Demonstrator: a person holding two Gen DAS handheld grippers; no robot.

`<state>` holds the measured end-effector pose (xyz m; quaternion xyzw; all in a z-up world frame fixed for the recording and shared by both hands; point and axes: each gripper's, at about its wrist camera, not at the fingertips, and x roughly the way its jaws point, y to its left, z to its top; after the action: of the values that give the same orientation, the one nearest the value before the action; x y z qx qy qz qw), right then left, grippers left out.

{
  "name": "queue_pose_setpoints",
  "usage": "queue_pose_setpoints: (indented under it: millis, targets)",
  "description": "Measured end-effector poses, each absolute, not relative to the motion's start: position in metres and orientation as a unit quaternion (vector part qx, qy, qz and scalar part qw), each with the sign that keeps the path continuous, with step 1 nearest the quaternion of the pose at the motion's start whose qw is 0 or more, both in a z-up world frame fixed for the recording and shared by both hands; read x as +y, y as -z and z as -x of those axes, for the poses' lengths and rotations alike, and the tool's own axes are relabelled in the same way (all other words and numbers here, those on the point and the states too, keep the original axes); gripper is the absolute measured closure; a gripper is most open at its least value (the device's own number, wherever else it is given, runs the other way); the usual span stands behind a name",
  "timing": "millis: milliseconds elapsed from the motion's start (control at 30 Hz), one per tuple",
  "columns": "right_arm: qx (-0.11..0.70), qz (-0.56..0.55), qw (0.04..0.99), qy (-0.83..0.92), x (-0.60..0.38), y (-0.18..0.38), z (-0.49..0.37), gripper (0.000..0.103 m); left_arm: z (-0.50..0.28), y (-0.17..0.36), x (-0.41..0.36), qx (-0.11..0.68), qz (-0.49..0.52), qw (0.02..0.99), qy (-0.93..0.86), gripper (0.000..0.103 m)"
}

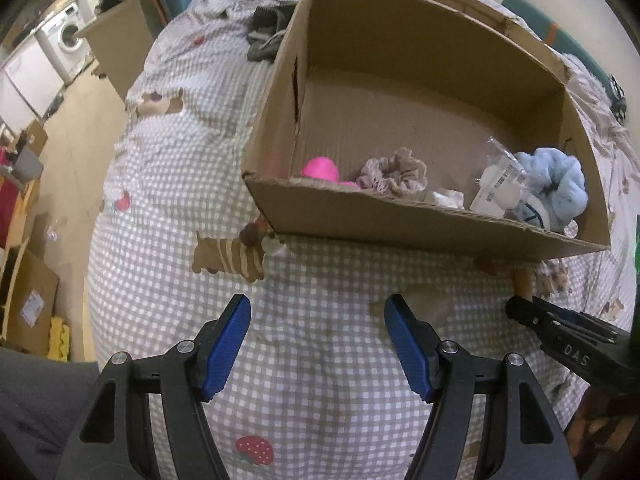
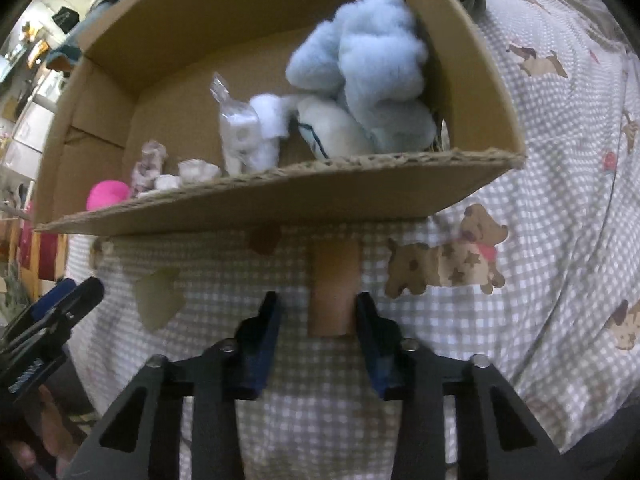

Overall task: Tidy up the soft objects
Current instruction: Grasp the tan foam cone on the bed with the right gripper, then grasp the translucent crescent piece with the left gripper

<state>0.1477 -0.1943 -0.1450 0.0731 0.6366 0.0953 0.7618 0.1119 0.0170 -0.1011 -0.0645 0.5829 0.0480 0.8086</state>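
A: What is the soft thing nearest the claws?

B: A small tan rectangular piece (image 2: 334, 290), smooth and flat-sided, lying on the bed's checked quilt (image 2: 540, 184) just in front of the cardboard box (image 2: 280, 204). The right claw (image 2: 316, 316) straddles it, jaws apart, the right pad touching or nearly touching its edge; not gripping.

A: And inside the box?

B: A fluffy pale-blue plush (image 2: 368, 60) in the right corner, a crinkly clear packet (image 2: 236, 128) beside it, a beige ruffled scrunchie (image 1: 394, 174), and a smooth pink ball (image 1: 320, 168) at the left.

A: The left claw (image 1: 318, 316)?

B: Wide open and empty over the quilt, blue ribbed pads facing each other. A flat olive scrap (image 2: 158, 298) lies nearby.
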Motion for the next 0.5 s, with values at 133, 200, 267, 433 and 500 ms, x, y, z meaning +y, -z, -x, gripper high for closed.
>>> queue_pose_setpoints:
  millis: [133, 200, 267, 433, 500]
  targets:
    - [0.63, -0.062, 0.769, -0.091, -0.192, 0.144, -0.148, 0.091, -0.113, 0.105, 0.021, 0.587, 0.068, 0.805, -0.054, 0.036]
    - [0.621, -0.063, 0.775, -0.093, -0.192, 0.138, -0.146, 0.096, -0.113, 0.108, 0.023, 0.591, 0.071, 0.801, -0.055, 0.036]
    - [0.612, -0.074, 0.781, -0.1, -0.193, 0.131, -0.143, 0.096, -0.113, 0.111, 0.025, 0.596, 0.075, 0.798, -0.057, 0.036]
    - [0.589, -0.109, 0.79, -0.126, -0.197, 0.113, -0.131, 0.096, -0.113, 0.114, 0.027, 0.601, 0.079, 0.793, -0.057, 0.036]
    - [0.584, -0.106, 0.793, -0.135, -0.192, 0.109, -0.13, 0.095, -0.114, 0.117, 0.026, 0.603, 0.077, 0.792, -0.051, 0.036]
